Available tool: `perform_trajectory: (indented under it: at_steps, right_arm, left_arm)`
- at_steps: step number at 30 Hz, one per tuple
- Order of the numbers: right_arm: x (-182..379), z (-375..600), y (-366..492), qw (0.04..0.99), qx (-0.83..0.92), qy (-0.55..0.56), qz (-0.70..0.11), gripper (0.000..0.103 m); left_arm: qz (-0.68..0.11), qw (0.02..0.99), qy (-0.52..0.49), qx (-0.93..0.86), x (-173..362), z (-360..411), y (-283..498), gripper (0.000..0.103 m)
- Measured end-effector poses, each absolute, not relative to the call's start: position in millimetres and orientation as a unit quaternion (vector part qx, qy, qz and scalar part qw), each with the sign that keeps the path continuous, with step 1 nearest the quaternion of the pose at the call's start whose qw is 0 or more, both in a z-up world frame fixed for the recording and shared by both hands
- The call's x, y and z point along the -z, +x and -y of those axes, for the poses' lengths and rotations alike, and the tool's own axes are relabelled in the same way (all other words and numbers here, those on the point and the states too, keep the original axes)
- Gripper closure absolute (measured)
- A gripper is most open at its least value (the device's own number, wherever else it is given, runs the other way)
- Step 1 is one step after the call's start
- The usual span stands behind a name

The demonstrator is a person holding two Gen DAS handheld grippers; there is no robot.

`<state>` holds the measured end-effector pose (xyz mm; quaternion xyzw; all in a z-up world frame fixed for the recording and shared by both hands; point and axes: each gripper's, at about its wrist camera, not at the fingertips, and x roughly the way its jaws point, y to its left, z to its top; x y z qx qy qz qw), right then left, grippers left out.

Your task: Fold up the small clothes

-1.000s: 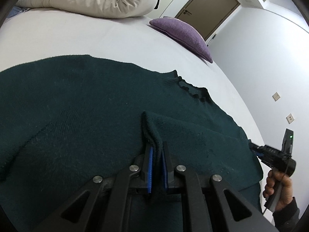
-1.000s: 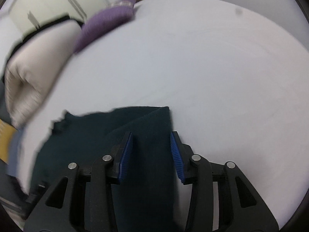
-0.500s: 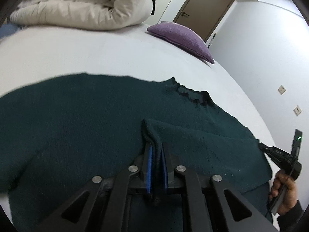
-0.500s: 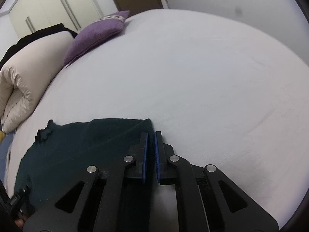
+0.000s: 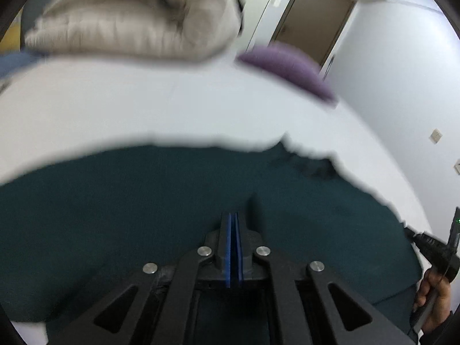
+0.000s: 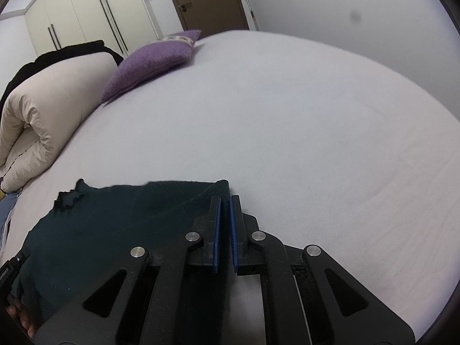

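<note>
A dark green knit sweater (image 5: 143,215) lies spread on the white bed sheet (image 5: 172,109), its collar (image 5: 304,166) toward the far right. My left gripper (image 5: 233,218) sits over the middle of the sweater. Its jaws are closing, and the blue pads are almost together on a thin pinch of knit that rises beside the right finger. This view is motion-blurred. In the right wrist view my right gripper (image 6: 225,199) is shut on the sweater's (image 6: 115,224) far right corner, with dark fabric between its pads. That gripper (image 5: 437,250) and the hand holding it show at the sweater's right edge.
A purple cushion (image 6: 152,63) and a rolled beige duvet (image 6: 43,115) lie at the far side of the bed. Bare sheet (image 6: 316,143) stretches right of the sweater. A brown door (image 6: 207,0) and white wardrobes (image 6: 86,14) stand behind.
My right gripper went from open over the sweater's corner to shut on it. The left pads drew closer together on the fold, and the left view tipped upward and blurred.
</note>
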<state>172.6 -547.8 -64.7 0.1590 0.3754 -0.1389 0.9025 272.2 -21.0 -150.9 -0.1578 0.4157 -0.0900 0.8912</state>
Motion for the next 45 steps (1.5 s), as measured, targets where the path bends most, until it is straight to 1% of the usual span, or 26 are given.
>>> perform_trajectory:
  at_steps: [3, 5, 6, 7, 8, 9, 10, 12, 14, 17, 19, 22, 24, 26, 27, 28, 29, 30, 32, 34, 35, 36, 38, 39, 42, 45]
  right_arm:
    - [75, 558, 178, 0.890, 0.127, 0.188, -0.396, 0.099]
    - [71, 557, 179, 0.889, 0.123, 0.182, -0.401, 0.098]
    - [68, 555, 178, 0.890, 0.123, 0.177, -0.403, 0.097]
    - [64, 555, 174, 0.890, 0.124, 0.177, -0.401, 0.094]
    - [58, 553, 169, 0.892, 0.131, 0.178, -0.395, 0.091]
    - [50, 550, 161, 0.896, 0.138, 0.177, -0.382, 0.083]
    - [44, 546, 157, 0.901, 0.137, 0.175, -0.373, 0.078]
    - [28, 525, 146, 0.915, 0.109, 0.161, -0.353, 0.078]
    - [23, 506, 142, 0.921, 0.080, 0.147, -0.352, 0.078]
    - [42, 484, 148, 0.912, 0.054, 0.127, -0.386, 0.079]
    - [72, 489, 156, 0.890, 0.067, 0.131, -0.431, 0.079]
    - [67, 500, 146, 0.895, 0.066, 0.169, -0.408, 0.079]
    - [53, 496, 136, 0.902, 0.083, 0.157, -0.394, 0.077]
    - [43, 486, 126, 0.912, 0.071, 0.142, -0.379, 0.077]
    - [45, 480, 124, 0.913, 0.073, 0.123, -0.381, 0.075]
    - [51, 476, 125, 0.910, 0.077, 0.112, -0.391, 0.065]
    - [69, 478, 132, 0.896, 0.076, 0.109, -0.425, 0.057]
    - [76, 480, 133, 0.896, 0.070, 0.102, -0.426, 0.055]
    - [63, 483, 133, 0.896, 0.069, 0.107, -0.425, 0.055]
    - [48, 485, 128, 0.896, 0.070, 0.127, -0.419, 0.055]
    - [36, 482, 118, 0.902, 0.068, 0.140, -0.402, 0.055]
    - [25, 477, 106, 0.910, 0.063, 0.143, -0.384, 0.055]
    - [1, 454, 86, 0.926, 0.051, 0.130, -0.351, 0.054]
    - [-7, 447, 78, 0.929, 0.041, 0.125, -0.345, 0.051]
    - [-25, 407, 58, 0.936, -0.011, 0.122, -0.331, 0.047]
    - [-32, 363, 38, 0.929, -0.069, 0.128, -0.339, 0.047]
  left_arm:
    - [-0.410, 0.892, -0.162, 0.095, 147, 19, 270, 0.099]
    - [-0.406, 0.895, -0.157, 0.099, 141, 21, 265, 0.098]
    - [-0.398, 0.899, -0.156, 0.099, 137, 21, 260, 0.098]
    - [-0.389, 0.904, -0.152, 0.098, 131, 21, 256, 0.098]
    - [-0.379, 0.909, -0.143, 0.099, 125, 23, 251, 0.095]
    - [-0.367, 0.915, -0.131, 0.101, 118, 27, 247, 0.092]
    - [-0.357, 0.921, -0.121, 0.103, 112, 32, 244, 0.090]
    - [-0.342, 0.928, -0.096, 0.114, 101, 48, 239, 0.080]
    - [-0.351, 0.925, -0.073, 0.124, 104, 64, 243, 0.075]
    - [-0.432, 0.893, -0.036, 0.120, 142, 81, 256, 0.074]
    - [-0.431, 0.895, -0.014, 0.114, 140, 85, 253, 0.074]
    - [-0.435, 0.894, 0.016, 0.107, 139, 92, 244, 0.074]
    - [-0.434, 0.895, 0.008, 0.105, 140, 90, 240, 0.074]
    - [-0.435, 0.895, -0.006, 0.101, 140, 87, 239, 0.075]
    - [-0.434, 0.895, -0.005, 0.099, 142, 88, 240, 0.075]
    - [-0.433, 0.896, -0.005, 0.099, 143, 87, 239, 0.075]
    - [-0.435, 0.895, -0.010, 0.100, 144, 85, 240, 0.075]
    - [-0.435, 0.894, -0.018, 0.103, 143, 82, 240, 0.075]
    - [-0.436, 0.890, -0.057, 0.118, 138, 71, 241, 0.075]
    - [-0.435, 0.886, -0.097, 0.131, 125, 55, 231, 0.072]
    - [-0.417, 0.893, -0.110, 0.131, 111, 41, 217, 0.059]
    - [-0.397, 0.900, -0.120, 0.131, 100, 29, 204, 0.042]
    - [-0.352, 0.912, -0.170, 0.124, 82, -14, 168, 0.027]
    - [-0.340, 0.911, -0.202, 0.112, 78, -39, 155, 0.025]
    - [-0.322, 0.885, -0.328, 0.072, 85, -124, 113, 0.025]
    - [-0.306, 0.851, -0.426, 0.009, 107, -205, 73, 0.025]
